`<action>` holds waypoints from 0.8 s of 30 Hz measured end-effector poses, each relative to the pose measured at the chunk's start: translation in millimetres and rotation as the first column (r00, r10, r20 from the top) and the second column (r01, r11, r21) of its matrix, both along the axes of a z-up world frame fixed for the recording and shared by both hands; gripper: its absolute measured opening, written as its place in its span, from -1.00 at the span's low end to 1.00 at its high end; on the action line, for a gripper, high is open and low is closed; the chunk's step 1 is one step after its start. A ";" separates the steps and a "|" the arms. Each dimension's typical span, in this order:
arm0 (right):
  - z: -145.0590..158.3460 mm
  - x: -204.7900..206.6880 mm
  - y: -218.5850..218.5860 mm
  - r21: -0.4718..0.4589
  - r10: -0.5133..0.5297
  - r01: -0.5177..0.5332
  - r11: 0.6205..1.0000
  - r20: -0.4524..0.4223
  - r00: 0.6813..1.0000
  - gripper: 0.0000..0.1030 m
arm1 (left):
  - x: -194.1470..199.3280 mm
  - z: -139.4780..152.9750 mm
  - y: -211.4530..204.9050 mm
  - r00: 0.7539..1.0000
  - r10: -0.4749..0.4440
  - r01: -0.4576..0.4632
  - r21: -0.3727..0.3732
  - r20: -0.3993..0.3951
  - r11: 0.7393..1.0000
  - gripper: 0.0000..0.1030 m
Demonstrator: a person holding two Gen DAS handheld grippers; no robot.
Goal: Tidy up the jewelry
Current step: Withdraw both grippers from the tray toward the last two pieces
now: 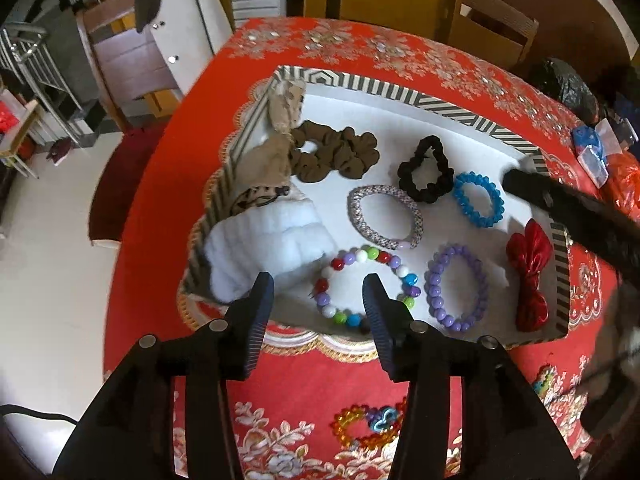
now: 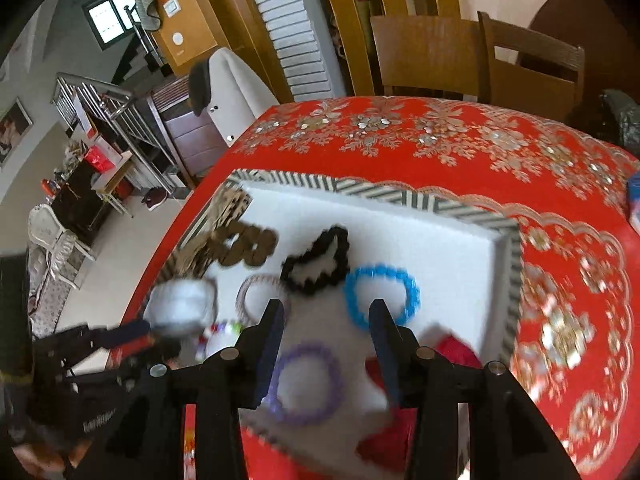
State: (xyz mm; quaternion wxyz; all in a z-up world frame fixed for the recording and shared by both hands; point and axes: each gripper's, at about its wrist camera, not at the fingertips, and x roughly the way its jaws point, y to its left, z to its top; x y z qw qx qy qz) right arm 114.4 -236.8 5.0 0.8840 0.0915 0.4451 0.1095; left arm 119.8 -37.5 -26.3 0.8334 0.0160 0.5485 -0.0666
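Tray: shallow white tray with a black-and-white striped rim (image 1: pixel 452 109), sitting on the red floral embroidered tablecloth (image 1: pixel 328 380). Everything below is placed relative to it.
Left claw: left gripper (image 1: pixel 318 294) hangs over the tray's near edge, fingers spread wide, nothing in them.
Under it: multicolour round-bead bracelet (image 1: pixel 394 262) lies flat inside the tray, right between those fingertips as the camera sees it.
Right claw: right gripper (image 2: pixel 326 318) is also wide open and holding nothing, over the tray's near right part. That view is pretty blurry.
Tray middle: purple bead bracelet (image 1: pixel 456 290), blue spiky plastic bracelet (image 1: pixel 478 200), grey woven bangle (image 1: pixel 384 216).
Tray far side: black scrunchie (image 1: pixel 426 168), brown scrunchie (image 1: pixel 334 154).
Tray left: fluffy white headband (image 1: pixel 268 244).
Tray right edge: shiny red bow (image 1: pixel 528 272).
Outside the tray: orange translucent bead bracelet (image 1: pixel 370 426) on the cloth, near side.
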 end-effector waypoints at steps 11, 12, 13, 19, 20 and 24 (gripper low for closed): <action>8.5 -86.7 -4.2 -0.032 -0.041 0.041 0.999 0.014 0.999 -0.18 | -47.4 21.7 -2.4 0.997 0.004 -0.009 0.057 0.079 0.998 -0.11; 9.4 -93.0 -5.7 -0.035 -0.046 0.047 0.998 0.015 0.999 -0.18 | -53.8 23.4 -4.0 0.996 0.001 -0.006 0.064 0.086 0.998 -0.11; 10.2 -99.5 -7.7 -0.039 -0.053 0.054 0.998 0.015 0.998 -0.17 | -58.1 24.5 -5.1 0.996 -0.003 -0.003 0.066 0.089 0.998 -0.11; 9.4 -140.9 -26.7 -0.038 -0.106 0.106 0.994 0.003 0.994 -0.17 | -88.6 29.0 -14.9 0.996 -0.016 0.010 0.061 0.091 0.998 -0.11; 9.2 -146.5 -29.8 -0.040 -0.112 0.112 0.993 0.004 0.994 -0.17 | -93.2 29.3 -16.9 0.996 -0.018 0.012 0.063 0.093 0.998 -0.11; 6.4 -170.4 -43.8 -0.043 -0.147 0.147 0.988 -0.010 0.989 -0.15 | -114.2 30.1 -25.0 0.995 -0.035 0.028 0.072 0.096 0.997 -0.11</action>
